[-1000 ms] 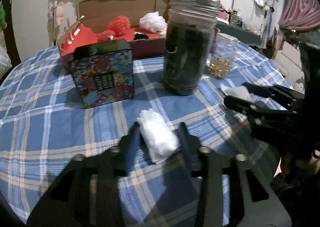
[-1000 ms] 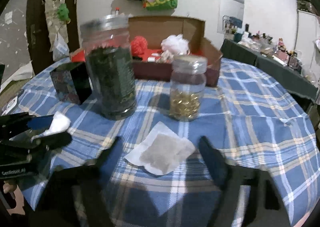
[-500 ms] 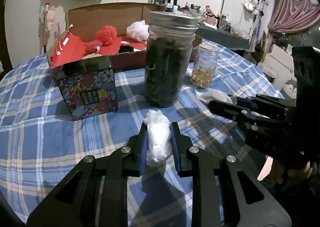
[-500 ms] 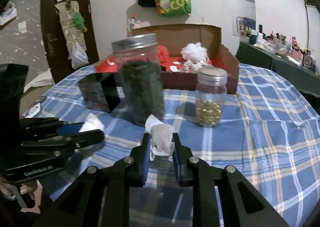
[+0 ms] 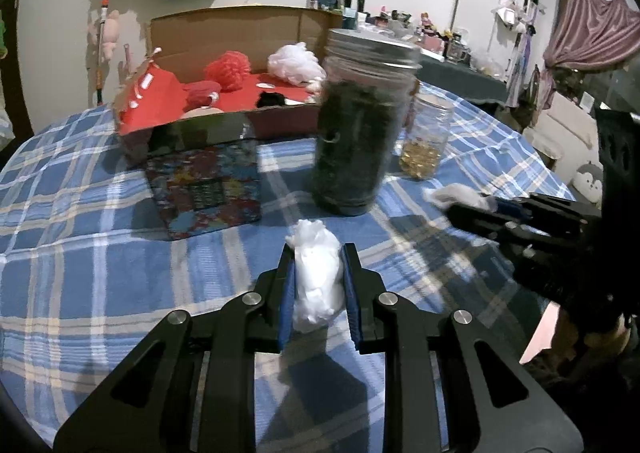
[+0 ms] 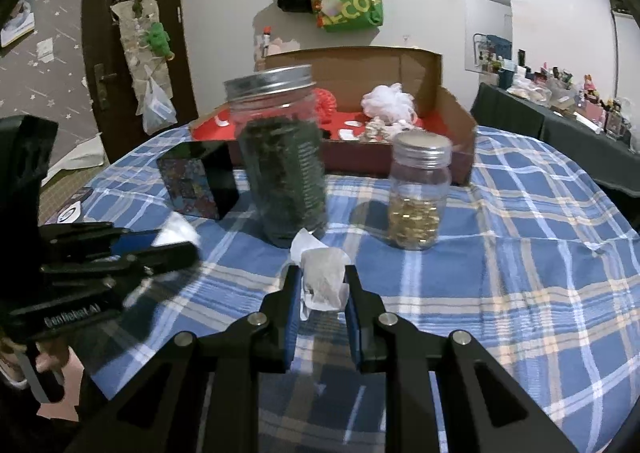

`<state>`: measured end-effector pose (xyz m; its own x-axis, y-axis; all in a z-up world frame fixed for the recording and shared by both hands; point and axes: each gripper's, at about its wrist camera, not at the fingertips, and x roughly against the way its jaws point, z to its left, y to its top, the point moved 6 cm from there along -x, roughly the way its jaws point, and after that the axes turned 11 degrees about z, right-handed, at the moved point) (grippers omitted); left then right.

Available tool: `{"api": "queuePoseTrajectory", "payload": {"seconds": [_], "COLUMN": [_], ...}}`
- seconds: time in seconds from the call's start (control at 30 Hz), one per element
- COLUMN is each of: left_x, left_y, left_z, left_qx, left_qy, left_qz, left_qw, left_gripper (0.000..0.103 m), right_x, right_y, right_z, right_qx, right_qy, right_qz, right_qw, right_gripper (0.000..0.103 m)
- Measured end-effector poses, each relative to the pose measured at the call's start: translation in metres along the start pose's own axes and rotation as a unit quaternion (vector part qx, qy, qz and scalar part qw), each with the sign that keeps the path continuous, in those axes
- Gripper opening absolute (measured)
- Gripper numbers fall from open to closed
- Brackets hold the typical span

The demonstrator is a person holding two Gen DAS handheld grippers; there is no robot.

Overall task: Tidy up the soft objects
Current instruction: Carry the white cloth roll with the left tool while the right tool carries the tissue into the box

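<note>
Both picks done, placing left: left gripper [image 5: 318,273] clamped on white wad [image 5: 318,277], right gripper [image 6: 322,285] clamped on paper sachet [image 6: 324,279], both near, above the surface [image 6: 520,253], short of far box [image 6: 420,69].

Each hand-held gripper [image 5: 318,257] [image 6: 319,277] was matte black, with blue pads [image 5: 287,297], silver screws [image 5: 252,298] and triangular cut-outs; one body bore white lettering.

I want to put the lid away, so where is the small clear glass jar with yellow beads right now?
The small clear glass jar with yellow beads stands on the blue plaid tablecloth, right of the tall dark-filled jar in the right wrist view, before the cardboard box.
</note>
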<state>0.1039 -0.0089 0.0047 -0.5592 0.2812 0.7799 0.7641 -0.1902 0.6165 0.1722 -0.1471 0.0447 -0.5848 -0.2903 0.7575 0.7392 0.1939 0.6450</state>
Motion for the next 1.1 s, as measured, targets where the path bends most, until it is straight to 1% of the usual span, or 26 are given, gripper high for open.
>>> {"api": "queuePoseTrajectory", "payload": {"seconds": [0.27,0.43,0.57,0.67,0.83,1.03,1.1], "left_x": [0.015,0.022,0.020,0.015,0.011,0.008,0.006], "left_y": [0.003,0.005,0.006,0.007,0.013,0.028,0.035], "left_z": [0.030,0.046,0.065,0.082,0.099,0.119,0.122], "left_qx": [0.021,0.025,0.037,0.050,0.057,0.065,0.063], "left_qy": [0.019,0.040,0.053,0.061,0.075,0.071,0.063], "left_qz": [-0.008,-0.008,0.006,0.016,0.023,0.022,0.021], "left_qw": [0.9996,0.9988,0.9979,0.9967,0.9953,0.9951,0.9959], "left_gripper": [0.020,0.020,0.020,0.020,0.020,0.020,0.020], "right_x": [0.010,0.017,0.018,0.016,0.010,0.006,0.005], "right_y": [0.002,0.009,0.013,0.017,0.023,0.039,0.045], "right_z": [-0.030,-0.048,-0.063,-0.075,-0.092,-0.109,-0.114], "right_qx": [-0.023,-0.037,-0.043,-0.052,-0.067,-0.072,-0.070], "right_qy": [-0.026,-0.038,-0.056,-0.060,-0.062,-0.069,-0.068], "right_qz": [-0.005,-0.007,-0.005,-0.001,0.006,0.007,0.006], "right_qw": [0.999,0.999,0.997,0.997,0.996,0.995,0.995], "right_gripper": [0.022,0.022,0.022,0.022,0.022,0.022,0.022]}}
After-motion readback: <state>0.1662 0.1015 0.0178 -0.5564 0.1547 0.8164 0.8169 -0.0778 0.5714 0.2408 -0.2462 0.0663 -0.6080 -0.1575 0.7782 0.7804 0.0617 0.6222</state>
